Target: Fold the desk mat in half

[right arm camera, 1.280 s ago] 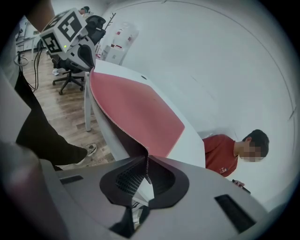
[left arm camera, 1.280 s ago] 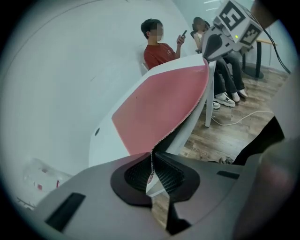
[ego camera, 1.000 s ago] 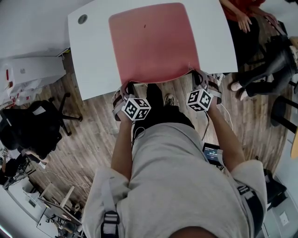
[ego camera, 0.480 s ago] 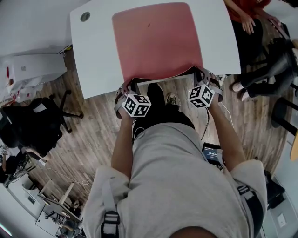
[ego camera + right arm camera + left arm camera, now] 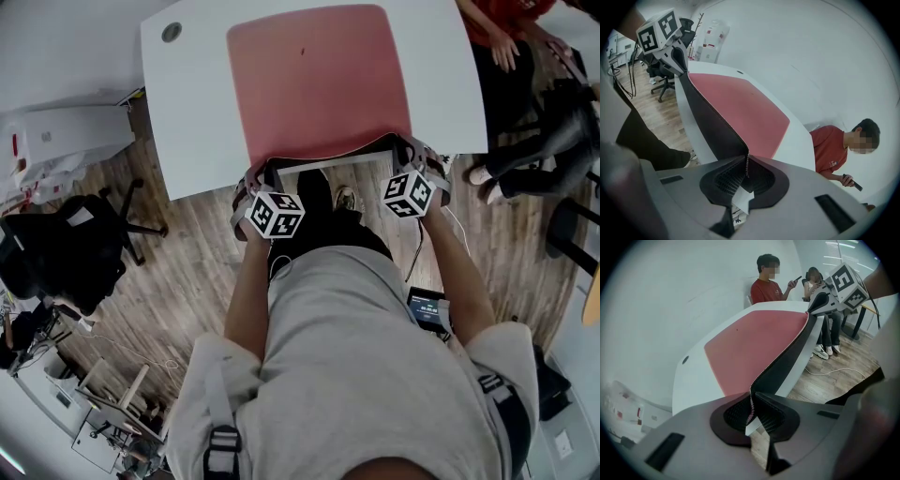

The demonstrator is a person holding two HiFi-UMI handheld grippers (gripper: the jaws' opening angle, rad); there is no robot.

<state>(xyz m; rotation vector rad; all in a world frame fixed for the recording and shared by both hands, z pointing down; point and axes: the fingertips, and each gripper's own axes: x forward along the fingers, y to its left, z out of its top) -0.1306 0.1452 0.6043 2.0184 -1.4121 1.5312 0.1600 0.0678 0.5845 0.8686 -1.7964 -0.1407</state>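
Mat point(image 5: 319, 84), pink: left gripper point(image 5: 751, 414) and right gripper point(image 5: 746, 177) pinch its corners at the bench's point(image 5: 187, 122) near edge; their views reveal a black underside, perhaps stitched.

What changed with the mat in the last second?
The near edge of the desk mat has lifted a little off the white table, baring a strip of tabletop under it. The left tongs and right tongs stayed clamped on its near corners; the rest still lies flat.
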